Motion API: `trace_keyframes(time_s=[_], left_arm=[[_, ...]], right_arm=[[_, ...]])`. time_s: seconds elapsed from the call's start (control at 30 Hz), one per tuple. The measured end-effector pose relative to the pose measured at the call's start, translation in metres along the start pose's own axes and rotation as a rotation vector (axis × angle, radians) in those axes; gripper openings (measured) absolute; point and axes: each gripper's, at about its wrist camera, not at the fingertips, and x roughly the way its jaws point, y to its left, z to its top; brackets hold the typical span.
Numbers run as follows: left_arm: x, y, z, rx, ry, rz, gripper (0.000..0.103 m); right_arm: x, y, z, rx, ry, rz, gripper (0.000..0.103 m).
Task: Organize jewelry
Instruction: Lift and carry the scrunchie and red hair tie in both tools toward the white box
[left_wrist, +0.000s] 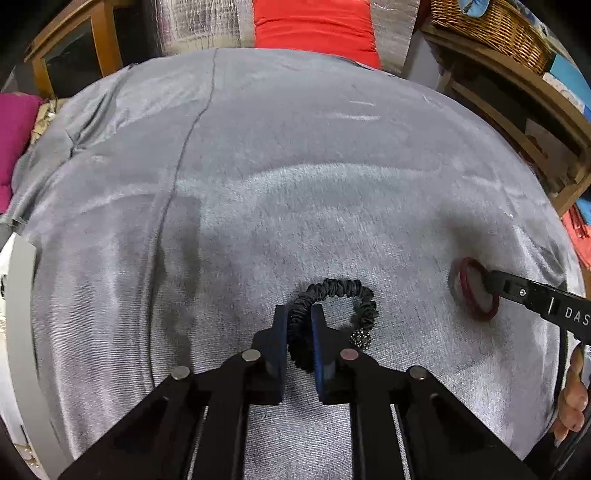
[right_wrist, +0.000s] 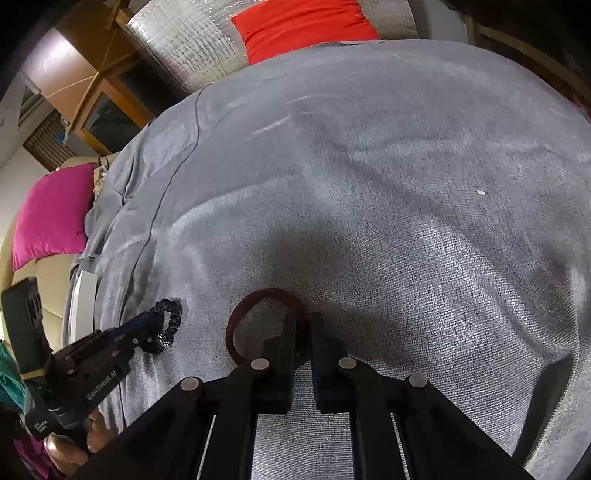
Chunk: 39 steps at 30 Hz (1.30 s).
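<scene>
A black ruffled bracelet with a sparkly bead lies on the grey cloth. My left gripper is shut on its left side. It also shows in the right wrist view, with the left gripper on it. A dark red ring-shaped bangle lies on the cloth, and my right gripper is shut on its right side. In the left wrist view the bangle stands tilted, with the right gripper on it from the right.
A red cushion lies beyond the cloth's far edge. A pink cushion is at the left. A wooden shelf with a wicker basket stands at the right. A white-grey rim borders the cloth's left side.
</scene>
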Motion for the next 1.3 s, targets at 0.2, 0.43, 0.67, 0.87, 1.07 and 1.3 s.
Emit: trace_keyframes(time_s=[0.2,0.43,0.67,0.87,1.07,1.3], left_arm=[[-0.021,-0.007,0.003,0.023,-0.079,0.099,0.01],[-0.05,-0.005,0.003,0.028,-0.176,0.21,0.01],[-0.066,0.007,0.0,0.005,-0.209,0.232,0.01],[-0.079,0.018,-0.004,-0.025,-0.232,0.242,0.01],[-0.096,0.035,-0.013,-0.062,-0.261,0.255,0.01],[-0.114,0.058,-0.026,-0.122,-0.283,0.264,0.01]], right_arm=[[-0.004,0.009,-0.003,-0.051,-0.012,-0.016,0.008],[-0.011,0.022,-0.003,-0.073,-0.059,0.006,0.008],[-0.009,0.036,0.0,-0.083,-0.084,0.024,0.008],[-0.005,0.048,-0.001,-0.096,-0.088,0.037,0.008],[0.0,0.063,-0.005,-0.116,-0.092,0.053,0.008],[0.005,0.086,-0.011,-0.147,-0.109,0.085,0.008]])
